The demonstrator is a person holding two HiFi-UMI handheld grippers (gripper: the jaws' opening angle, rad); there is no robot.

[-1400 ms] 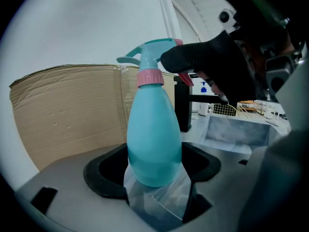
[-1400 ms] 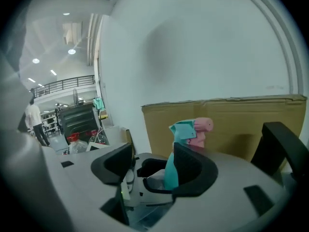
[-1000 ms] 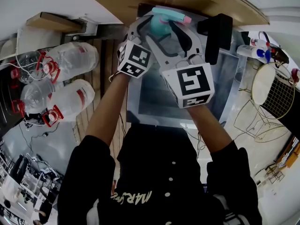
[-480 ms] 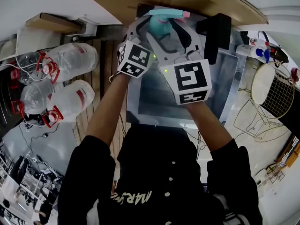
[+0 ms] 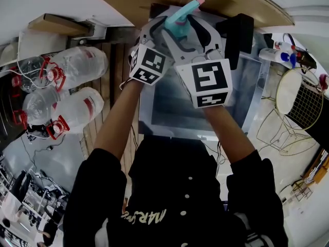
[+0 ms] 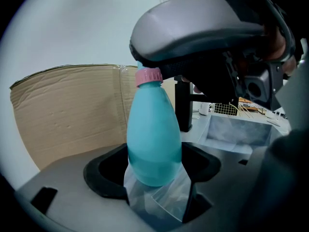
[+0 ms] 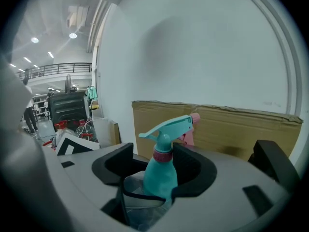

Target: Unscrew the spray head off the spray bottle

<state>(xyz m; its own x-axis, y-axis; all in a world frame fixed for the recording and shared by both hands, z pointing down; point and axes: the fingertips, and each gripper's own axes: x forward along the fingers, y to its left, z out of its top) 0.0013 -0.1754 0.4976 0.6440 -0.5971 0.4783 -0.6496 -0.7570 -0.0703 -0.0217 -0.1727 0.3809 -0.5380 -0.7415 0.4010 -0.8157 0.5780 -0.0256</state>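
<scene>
I hold a turquoise spray bottle (image 6: 153,139) up between both grippers in front of a cardboard sheet. My left gripper (image 6: 154,170) is shut on the bottle's lower body. In the head view it sits at the left (image 5: 160,29). My right gripper (image 7: 161,178) grips higher up, with its pads closed around the neck at the pink collar (image 7: 163,156). The turquoise spray head (image 7: 169,125) with its pink nozzle tip rises beyond the jaws. In the head view the spray head (image 5: 183,13) points up and to the right, above the right gripper (image 5: 194,31). In the left gripper view the right gripper's shell (image 6: 207,37) hides the head.
Large water jugs (image 5: 77,66) lie on the floor at the left. A grey tray (image 5: 247,86) sits below the grippers, with a black post (image 5: 236,32) at its far right. Small bottles (image 5: 280,55) and a wire basket (image 5: 303,102) stand at the right.
The spray head has turned from pointing sideways right to pointing up-right. The right gripper's marker cube rotated with it. The left gripper has stayed put.
</scene>
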